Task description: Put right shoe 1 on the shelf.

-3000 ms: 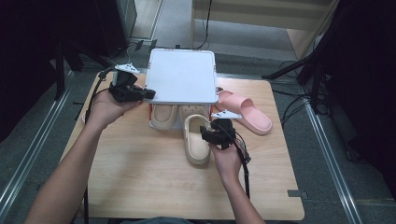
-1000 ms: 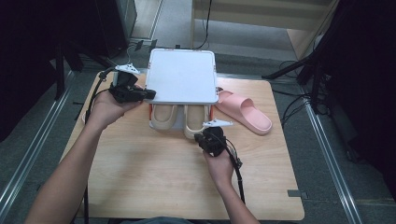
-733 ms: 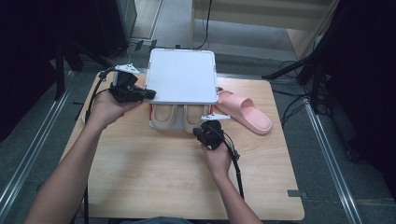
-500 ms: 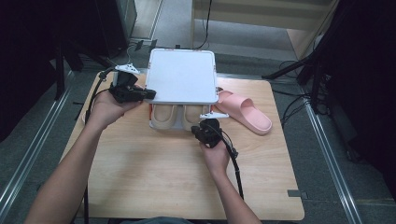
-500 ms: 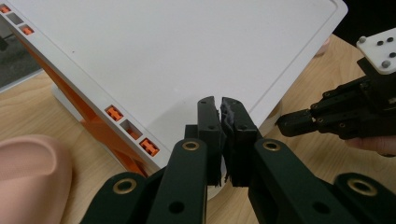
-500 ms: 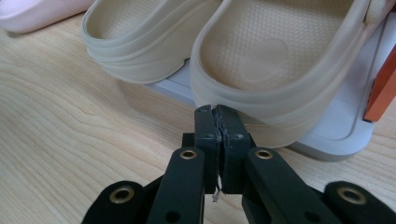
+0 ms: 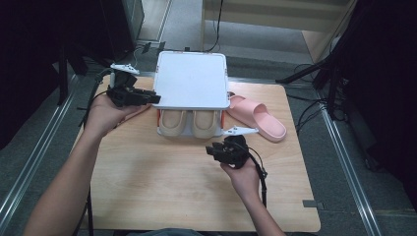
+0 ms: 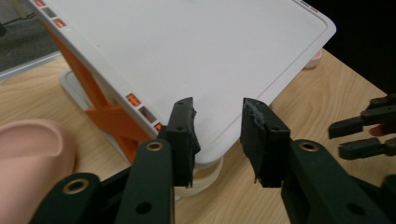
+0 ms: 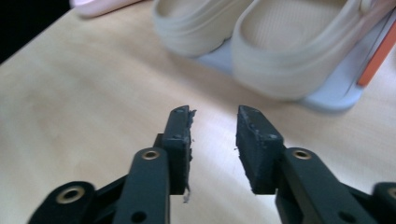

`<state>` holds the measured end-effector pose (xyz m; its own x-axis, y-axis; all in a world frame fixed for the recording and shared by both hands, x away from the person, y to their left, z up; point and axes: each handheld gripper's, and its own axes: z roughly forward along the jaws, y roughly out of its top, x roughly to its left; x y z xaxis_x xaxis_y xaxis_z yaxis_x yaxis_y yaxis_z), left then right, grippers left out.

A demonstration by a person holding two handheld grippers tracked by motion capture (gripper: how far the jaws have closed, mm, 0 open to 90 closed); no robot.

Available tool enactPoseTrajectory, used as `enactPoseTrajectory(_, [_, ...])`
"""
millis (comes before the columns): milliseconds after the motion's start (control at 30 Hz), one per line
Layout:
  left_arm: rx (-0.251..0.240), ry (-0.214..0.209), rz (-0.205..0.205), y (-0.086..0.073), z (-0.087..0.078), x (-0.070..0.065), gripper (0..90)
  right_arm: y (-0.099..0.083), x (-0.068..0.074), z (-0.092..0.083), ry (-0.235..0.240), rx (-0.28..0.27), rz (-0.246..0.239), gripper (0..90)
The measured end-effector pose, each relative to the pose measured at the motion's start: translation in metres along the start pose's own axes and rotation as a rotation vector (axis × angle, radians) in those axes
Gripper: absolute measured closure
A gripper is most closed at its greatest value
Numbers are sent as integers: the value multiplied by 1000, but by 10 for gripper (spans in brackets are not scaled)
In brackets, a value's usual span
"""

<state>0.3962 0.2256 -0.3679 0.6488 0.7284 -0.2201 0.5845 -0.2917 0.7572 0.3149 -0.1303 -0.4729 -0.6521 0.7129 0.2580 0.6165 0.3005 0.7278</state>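
We see both jaws parted: left hand-held gripper [image 7: 147,97] has just released the lid [image 7: 192,79] (it may drop); right hand-held gripper [image 7: 212,149] holds nothing near the slippers [image 7: 192,122]

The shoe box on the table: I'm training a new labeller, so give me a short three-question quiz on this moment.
1. True or false: both beige slippers lie side by side in the shoe box, under its raised lid.
2. Which gripper has the lid's edge between its open jaws? A) left gripper B) right gripper
3. What lies on the table to the right of the box, in the high view?

Key: 1 true; 2 A; 3 a pink slipper.
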Motion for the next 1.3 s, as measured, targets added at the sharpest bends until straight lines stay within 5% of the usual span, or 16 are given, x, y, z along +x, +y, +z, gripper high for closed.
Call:
enactPoseTrajectory(300, [-23,56,-47,-16,-26,16,573,-17,-17,-30,13,-58,21,532])
enactPoseTrajectory(500, [-45,100,-44,-33,-37,29,530,-11,-19,-28,35,-46,-10,530])
enactPoseTrajectory(600, [-49,78,-88,-42,-40,36,500,-9,-19,-27,29,-31,-23,513])
enactPoseTrajectory(867, [-52,121,-111,-61,-49,47,436,-6,-16,-24,39,-41,-18,502])
enactPoseTrajectory(1300, [-14,164,-135,-86,-37,75,525,-1,-15,-10,60,-10,-26,502])
